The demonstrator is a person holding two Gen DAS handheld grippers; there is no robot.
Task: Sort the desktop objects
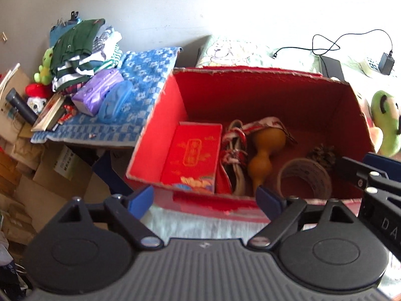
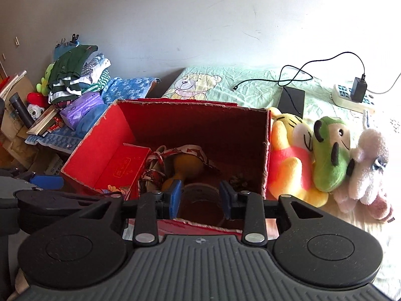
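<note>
While both grippers hover at the near rim of the red box [image 1: 160, 115], the left gripper [image 1: 205, 200] and right gripper [image 2: 200, 195] hold their jaws apart and empty above the tape roll [image 1: 304, 178], gourd [image 1: 265, 150] and red packet [image 1: 193, 153] inside.

both wrist views near, facing red box [image 1: 250, 95] (shared)

open box [image 1: 160, 125] on the bed: flat packet [image 1: 193, 155] at left, gourd [image 1: 265, 150] in the middle, tape roll [image 1: 304, 178] right of it; plush toys [image 2: 325, 155] just right of the box.
</note>
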